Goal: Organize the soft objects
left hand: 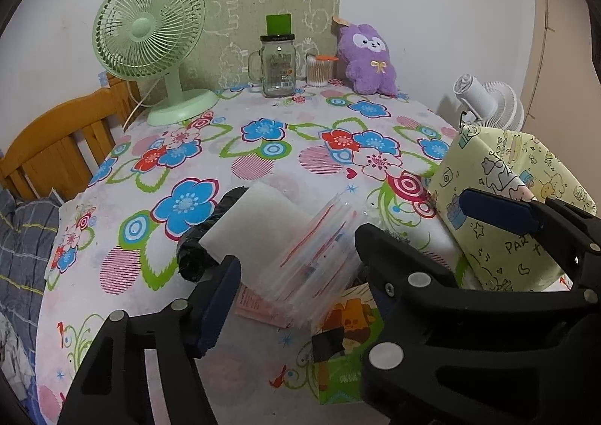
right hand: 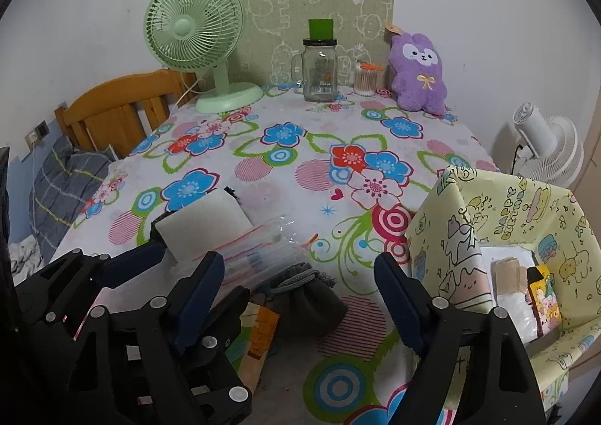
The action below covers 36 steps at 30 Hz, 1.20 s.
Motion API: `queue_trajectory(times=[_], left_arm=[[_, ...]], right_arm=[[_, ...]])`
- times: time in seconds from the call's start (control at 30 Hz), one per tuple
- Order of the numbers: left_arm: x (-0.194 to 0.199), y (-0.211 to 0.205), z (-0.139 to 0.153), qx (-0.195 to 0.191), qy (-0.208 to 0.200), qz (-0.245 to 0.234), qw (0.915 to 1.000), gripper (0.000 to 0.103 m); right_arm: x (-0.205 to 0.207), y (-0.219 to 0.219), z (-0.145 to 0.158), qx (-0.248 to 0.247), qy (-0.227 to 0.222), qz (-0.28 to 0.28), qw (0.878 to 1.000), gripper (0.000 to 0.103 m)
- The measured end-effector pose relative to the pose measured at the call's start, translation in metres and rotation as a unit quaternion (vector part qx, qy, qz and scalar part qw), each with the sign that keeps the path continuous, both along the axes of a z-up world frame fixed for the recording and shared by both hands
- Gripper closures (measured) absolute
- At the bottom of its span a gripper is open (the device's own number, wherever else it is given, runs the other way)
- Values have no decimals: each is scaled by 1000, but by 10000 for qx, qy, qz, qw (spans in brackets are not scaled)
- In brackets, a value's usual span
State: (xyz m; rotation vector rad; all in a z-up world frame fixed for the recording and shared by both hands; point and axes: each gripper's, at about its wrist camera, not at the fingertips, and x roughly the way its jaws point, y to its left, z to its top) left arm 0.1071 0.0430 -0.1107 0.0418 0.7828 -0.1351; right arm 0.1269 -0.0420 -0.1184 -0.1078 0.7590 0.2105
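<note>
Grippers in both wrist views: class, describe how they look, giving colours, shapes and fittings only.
Both the left gripper and the right gripper are built of matt black plastic links, angular with cut-out openings, joined by round silver rivets. Each finger carries a long dark blue pad on its inner face. No cables or sleeves show.

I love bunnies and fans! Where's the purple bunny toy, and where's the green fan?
purple bunny toy (right hand: 419,77): right wrist view, on its tummy.
green fan (right hand: 193,23): right wrist view, on its round grille.
</note>
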Motion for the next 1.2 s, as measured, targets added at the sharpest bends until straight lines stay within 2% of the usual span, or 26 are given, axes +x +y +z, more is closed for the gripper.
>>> queue_trajectory(times=[0.07, 0.13, 0.43, 0.57, 0.7, 0.83, 1.03, 1.2], left_arm=[[2, 0, -2, -18, 40, 7, 10000, 41], [4, 2, -4, -34, 100, 18, 9999, 53], [3, 2, -13, -45, 206, 152, 9997, 80], [4, 4, -17, -76, 224, 250, 9994, 80], [6, 8, -20, -149, 262, 322, 9990, 80], [5, 2, -24, -2, 258, 308, 9992, 80], [5, -4, -26, 171, 249, 322, 9990, 83], [7, -5, -23, 110, 278, 292, 9991, 86]], right_arm=[[2, 0, -1, 0, 26, 0, 10000, 21], [4, 0, -3, -3, 64, 3, 10000, 21], [11, 0, -15, 94, 284, 25, 9996, 21], [12, -1, -22, 82, 357, -40, 9993, 21], [16, -4, -28, 110, 454, -256, 9986, 26], [23, -8, -38, 259, 715, -403, 9963, 29], [26, -7, -46, 369, 849, -412, 9948, 41], [28, -9, -45, 482, 875, -363, 9943, 52]])
